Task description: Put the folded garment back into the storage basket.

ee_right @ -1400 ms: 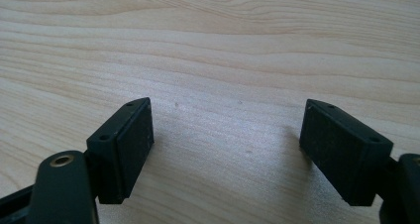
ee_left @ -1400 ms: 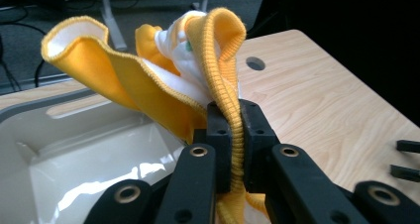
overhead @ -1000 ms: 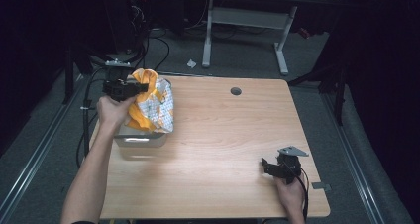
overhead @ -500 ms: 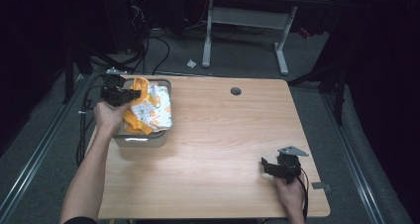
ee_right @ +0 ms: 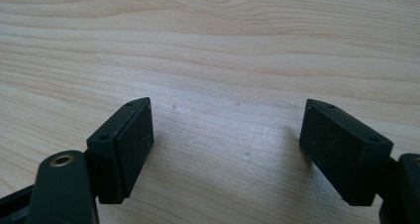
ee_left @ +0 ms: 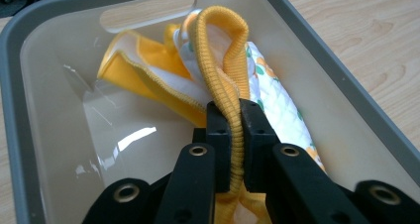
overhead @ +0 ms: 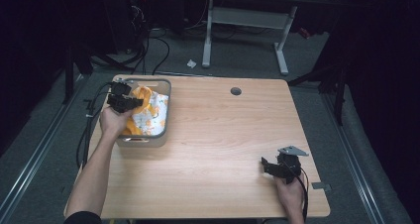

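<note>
Tabletop (overhead: 218, 149) of pale wood grain carries, in the high view, a grey rectangular plastic bin (overhead: 166, 92) at its far left corner. Inside the bin lies a white quilted cloth with orange print and a yellow-orange ribbed edge (overhead: 151, 114), bunched against the bin's left half. The left hand-held gripper (overhead: 125, 101) hangs over the bin's left side, its tips down among the cloth, with the person's left hand (overhead: 113, 122) and forearm reaching up from the lower left. The right hand-held gripper (overhead: 270, 165), with a grey three-cornered plate on top, rests low near the right front part of the tabletop, well apart from the bin, held by the right hand (overhead: 289, 192).

The left gripper view looks down into the bin (ee_left: 341, 85), whose cream inner walls shine. The left hand-held gripper (ee_left: 236, 135) is clamped on the cloth (ee_left: 277, 105): both black pads squeeze the ribbed yellow-orange edge, which loops up above the pads and falls back behind them. The printed part of the cloth lies along the bin's right wall.

The right gripper view shows the right hand-held gripper (ee_right: 225, 149) with its jaws wide apart, nothing between them, just above bare tabletop (ee_right: 223, 45).
</note>
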The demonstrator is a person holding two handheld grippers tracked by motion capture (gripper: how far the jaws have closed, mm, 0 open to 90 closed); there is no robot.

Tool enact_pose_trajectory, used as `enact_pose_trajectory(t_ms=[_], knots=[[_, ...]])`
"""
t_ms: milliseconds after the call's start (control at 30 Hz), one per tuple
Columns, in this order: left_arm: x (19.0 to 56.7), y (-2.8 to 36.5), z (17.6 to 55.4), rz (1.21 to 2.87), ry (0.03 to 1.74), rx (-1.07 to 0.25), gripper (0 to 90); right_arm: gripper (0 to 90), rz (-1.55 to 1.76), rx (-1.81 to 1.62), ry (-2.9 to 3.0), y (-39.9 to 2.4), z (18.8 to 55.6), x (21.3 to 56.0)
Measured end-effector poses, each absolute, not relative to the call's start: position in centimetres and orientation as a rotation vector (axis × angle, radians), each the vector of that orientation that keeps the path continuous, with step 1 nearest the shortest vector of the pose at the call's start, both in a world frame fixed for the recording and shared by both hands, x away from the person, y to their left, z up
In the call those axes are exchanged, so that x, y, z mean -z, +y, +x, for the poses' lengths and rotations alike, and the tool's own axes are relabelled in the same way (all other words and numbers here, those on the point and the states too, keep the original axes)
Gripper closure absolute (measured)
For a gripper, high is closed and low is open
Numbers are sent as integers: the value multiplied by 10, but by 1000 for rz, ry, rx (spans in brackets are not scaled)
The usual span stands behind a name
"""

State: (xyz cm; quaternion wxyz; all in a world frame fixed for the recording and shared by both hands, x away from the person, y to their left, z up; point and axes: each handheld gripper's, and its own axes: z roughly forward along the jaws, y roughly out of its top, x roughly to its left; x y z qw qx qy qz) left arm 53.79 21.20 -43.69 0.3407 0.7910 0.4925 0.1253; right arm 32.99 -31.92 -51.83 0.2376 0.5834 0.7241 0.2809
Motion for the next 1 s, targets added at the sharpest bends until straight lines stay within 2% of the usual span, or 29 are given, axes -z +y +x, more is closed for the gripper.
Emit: enact_pose_trajectory(t_ms=[200,367,433,467,633,733,1000], knots=[[446,212,539,2104,1379,-382,788,213,1602,-769,1981,-319,330,518],[453,215,539,2094,1453,-394,618,213,1601,-767,1983,-319,331,518],[453,216,539,2085,1472,-395,525,213,1604,-767,1983,-319,331,518],[450,216,535,2064,1483,-432,493,213,1602,-766,1982,-319,331,518],[441,214,528,2057,1453,-487,381,213,1604,-767,1980,-319,331,518],[431,213,521,2023,1434,-477,343,213,1602,-767,1982,-319,331,518],[406,204,500,1968,1336,-465,328,213,1601,-767,1983,-319,331,518]])
